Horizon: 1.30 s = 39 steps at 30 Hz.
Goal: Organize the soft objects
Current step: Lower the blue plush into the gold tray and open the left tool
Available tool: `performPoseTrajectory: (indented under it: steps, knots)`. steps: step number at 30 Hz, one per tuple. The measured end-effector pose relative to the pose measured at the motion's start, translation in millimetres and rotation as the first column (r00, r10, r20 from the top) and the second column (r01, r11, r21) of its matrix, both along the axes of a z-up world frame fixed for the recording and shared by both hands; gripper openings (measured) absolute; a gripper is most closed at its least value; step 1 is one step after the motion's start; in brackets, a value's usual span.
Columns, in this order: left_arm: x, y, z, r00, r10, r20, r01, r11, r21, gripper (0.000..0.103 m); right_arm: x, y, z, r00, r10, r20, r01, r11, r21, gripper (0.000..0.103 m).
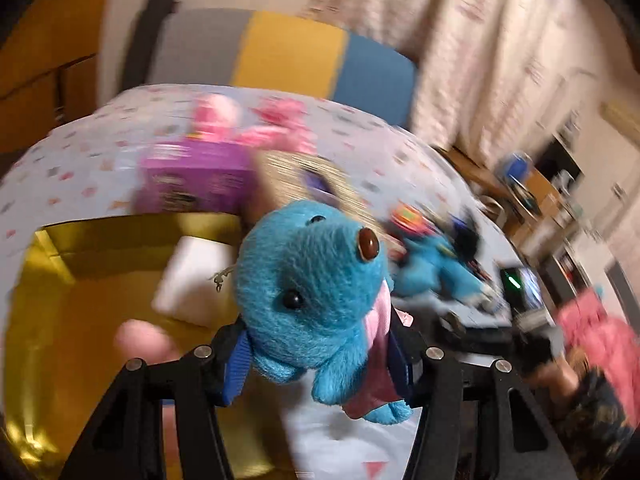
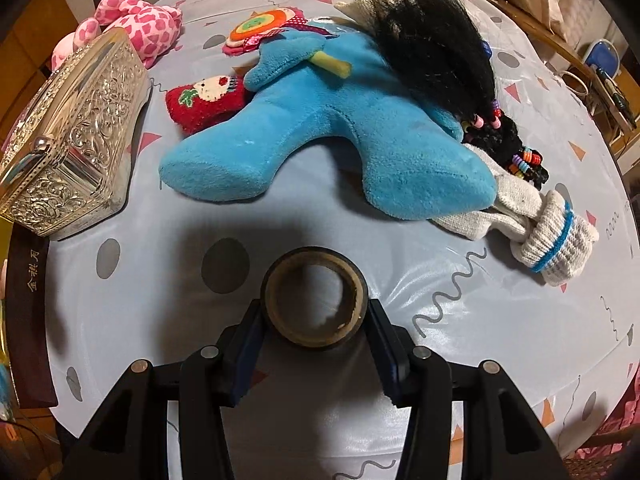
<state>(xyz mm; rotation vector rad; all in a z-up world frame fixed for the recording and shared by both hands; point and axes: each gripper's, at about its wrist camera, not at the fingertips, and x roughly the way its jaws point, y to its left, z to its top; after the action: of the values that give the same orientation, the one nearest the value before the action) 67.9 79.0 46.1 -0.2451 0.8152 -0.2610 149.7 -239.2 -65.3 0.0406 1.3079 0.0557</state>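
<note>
Left tongs (image 1: 316, 356) clamp a small blue plush (image 1: 316, 292) above a gold box (image 1: 60, 280) at nine o'clock; right tongs (image 2: 316, 348) grip a tape roll (image 2: 314, 300) over bare tabletop (image 2: 500, 340).

Two close wrist views, both angled down over table (image 2: 320, 216).

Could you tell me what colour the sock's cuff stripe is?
Blue, on the white sock; right wrist view.
</note>
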Motion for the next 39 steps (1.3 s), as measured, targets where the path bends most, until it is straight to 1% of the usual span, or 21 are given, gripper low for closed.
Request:
performPoseTrajectory:
  steps: [2, 3, 5, 8, 9, 10, 11, 13, 14, 15, 17, 19, 22, 23, 25, 26, 29, 31, 35, 39]
  knots:
    - [6.7, 29.8, -0.8, 0.997, 0.08, -0.005, -0.08, 0.997, 0.005, 0.059, -0.3, 3.4, -1.0, 1.0, 0.003, 0.001, -0.003, 1.0, -0.004, 0.05]
    - [12.2, 47.7, -3.7, 0.992, 0.124, -0.019, -0.124, 0.992, 0.009, 0.059, -1.4, 2.5, -0.3, 1.0, 0.004, 0.002, -0.004, 1.0, -0.005, 0.05]
    - [25.5, 77.8, -15.6, 0.98, 0.187, -0.065, -0.186, 0.982, 0.018, 0.059, -1.8, 4.6, -0.2, 1.0, 0.006, 0.003, -0.006, 1.0, -0.009, 0.05]
    - [43.4, 108.9, -34.4, 0.957, 0.258, -0.13, -0.257, 0.966, 0.029, 0.059, -3.0, 8.1, 0.0, 1.0, 0.013, 0.006, -0.013, 1.0, -0.021, 0.05]
    - [51.9, 120.2, -41.4, 0.945, 0.291, -0.147, -0.29, 0.957, 0.031, 0.059, -3.6, 8.4, 0.3, 1.0, 0.014, 0.006, -0.014, 1.0, -0.022, 0.05]
    - [53.9, 127.2, -47.0, 0.938, 0.307, -0.16, -0.306, 0.951, 0.03, 0.06, -3.6, 9.3, -0.1, 1.0, 0.015, 0.006, -0.015, 1.0, -0.022, 0.05]
    - [59.4, 134.8, -55.2, 0.929, 0.325, -0.179, -0.326, 0.945, 0.026, 0.063, -4.0, 10.7, -0.1, 1.0, 0.016, 0.007, -0.016, 1.0, -0.023, 0.05]
    - [74.1, 145.0, -72.1, 0.897, 0.376, -0.232, -0.382, 0.924, 0.02, 0.064, -3.8, 12.1, -0.3, 1.0, 0.02, 0.009, -0.02, 0.999, -0.03, 0.05]
    - [74.3, 149.0, -77.2, 0.89, 0.383, -0.249, -0.392, 0.92, 0.013, 0.068, -3.2, 12.7, -0.6, 1.0, 0.023, 0.01, -0.023, 0.999, -0.033, 0.05]
    - [78.2, 153.5, -86.7, 0.872, 0.401, -0.28, -0.417, 0.909, 0.002, 0.068, -3.1, 14.0, -0.7, 1.0, 0.027, 0.012, -0.026, 0.999, -0.036, 0.05]
    - [82.0, 154.7, -93.4, 0.859, 0.415, -0.299, -0.436, 0.9, -0.001, 0.071, -4.6, 12.3, -0.9, 0.999, 0.032, 0.015, -0.031, 0.999, -0.04, 0.05]
    - [87.4, 153.1, -100.5, 0.855, 0.415, -0.31, -0.43, 0.902, 0.019, 0.073, -5.5, 13.5, -1.2, 0.999, 0.033, 0.017, -0.032, 0.999, -0.042, 0.05]
    - [90.0, 148.4, -100.6, 0.865, 0.41, -0.29, -0.416, 0.908, 0.043, 0.079, -5.2, 13.6, -1.7, 0.999, 0.034, 0.017, -0.033, 0.999, -0.041, 0.05]
    - [88.8, 145.7, -97.5, 0.866, 0.416, -0.278, -0.416, 0.907, 0.063, 0.081, -5.5, 14.1, -1.9, 0.999, 0.035, 0.017, -0.034, 0.999, -0.041, 0.05]
    - [85.6, 141.9, -91.4, 0.871, 0.431, -0.237, -0.419, 0.902, 0.104, 0.086, -4.8, 13.7, -1.9, 0.999, 0.036, 0.017, -0.035, 0.998, -0.043, 0.05]
    - [81.8, 138.7, -86.1, 0.875, 0.439, -0.204, -0.42, 0.898, 0.133, 0.088, -5.0, 12.9, -1.6, 0.999, 0.037, 0.017, -0.036, 0.998, -0.044, 0.05]
    - [72.2, 132.5, -74.0, 0.89, 0.431, -0.15, -0.409, 0.899, 0.157, 0.088, -5.2, 12.2, -1.1, 0.999, 0.04, 0.018, -0.039, 0.998, -0.046, 0.05]
    - [64.2, 126.7, -66.6, 0.895, 0.431, -0.119, -0.407, 0.896, 0.179, 0.088, -4.8, 11.8, -1.1, 0.999, 0.041, 0.019, -0.04, 0.998, -0.047, 0.05]
    - [41.8, 118.7, -54.0, 0.9, 0.431, -0.068, -0.415, 0.893, 0.173, 0.089, -5.4, 12.4, -1.5, 0.999, 0.047, 0.022, -0.046, 0.998, -0.054, 0.05]
    - [14.6, 107.9, -44.5, 0.913, 0.405, -0.042, -0.395, 0.906, 0.155, 0.089, -6.5, 16.4, -2.6, 0.998, 0.055, 0.027, -0.053, 0.996, -0.068, 0.05]
